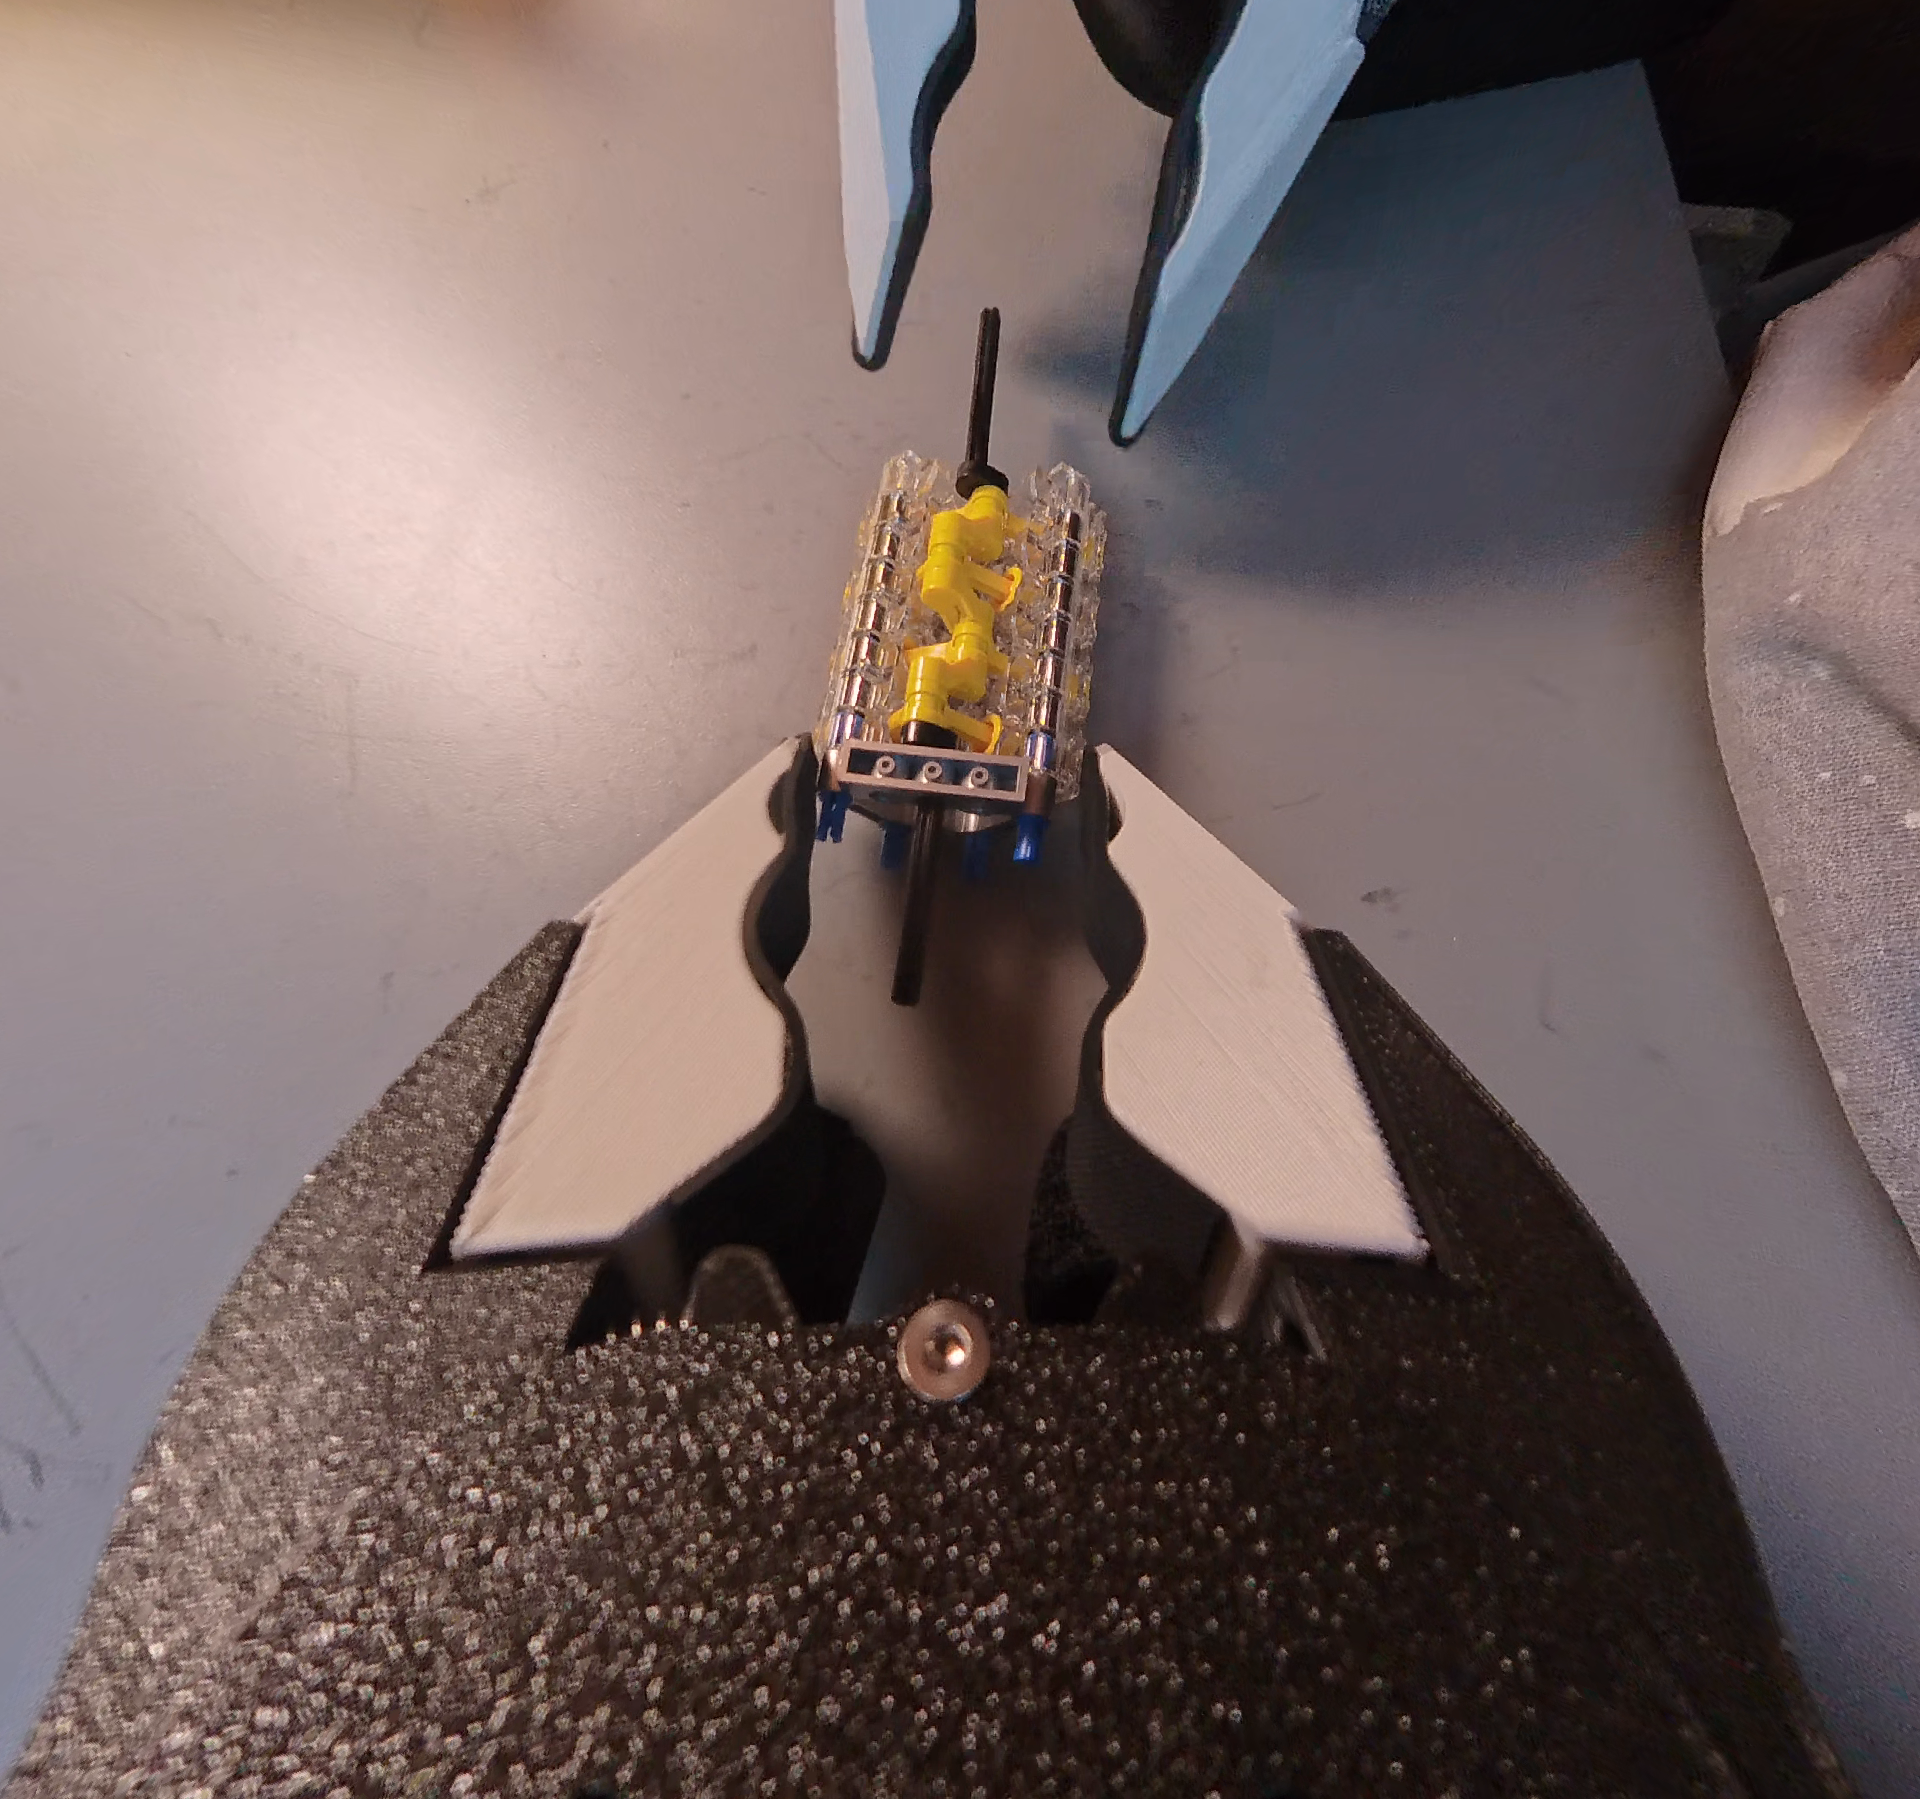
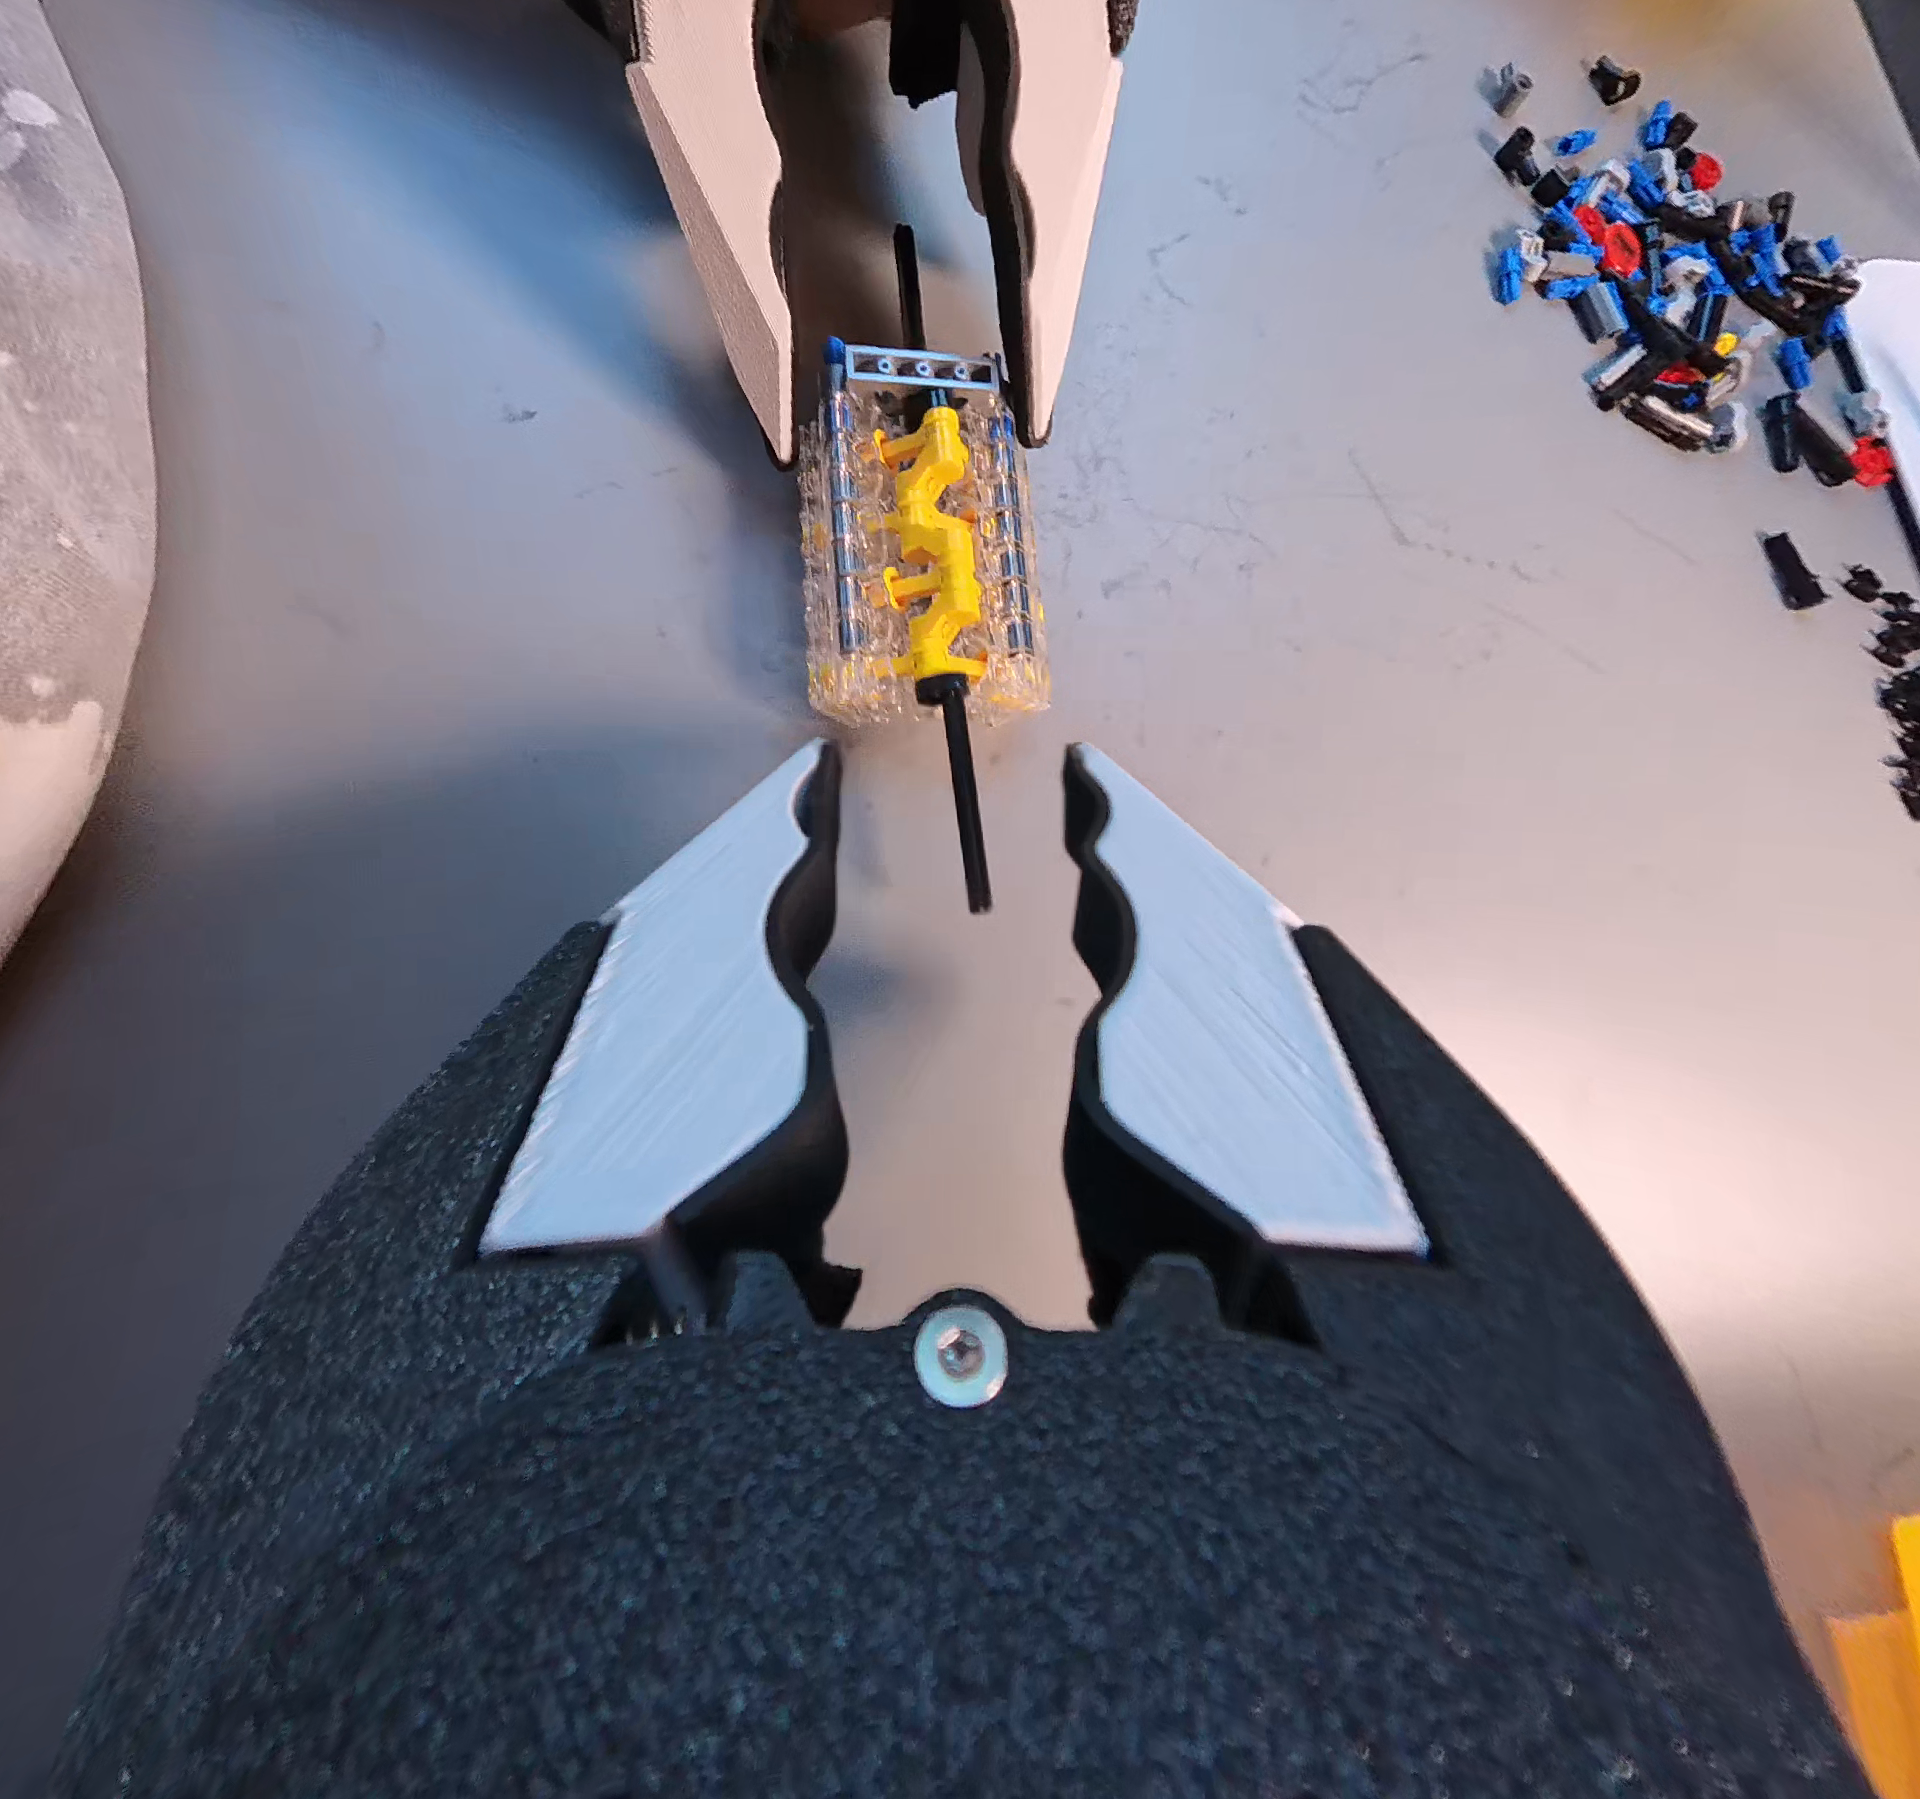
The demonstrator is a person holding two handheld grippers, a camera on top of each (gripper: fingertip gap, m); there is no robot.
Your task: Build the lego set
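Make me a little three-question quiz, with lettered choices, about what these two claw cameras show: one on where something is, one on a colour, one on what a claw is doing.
1. Where does the heap of small loose pieces lie, in the right wrist view?
A. at the right edge of the table
B. between the near claw's fingers
C. on top of the clear block

2. What colour is the crank running down the middle of the clear block?
A. red
B. yellow
C. green

3. What is the left gripper doing?
A. hanging open, away from everything
B. holding a yellow box
C. clamping one end of the clear block

Answers:
1 A: the heap of loose pieces sits far right on the table.
2 B: the crank is yellow inside the clear block.
3 C: the left gripper has its fingertips against the block's sides, while the right gripper stands open around the black rod.
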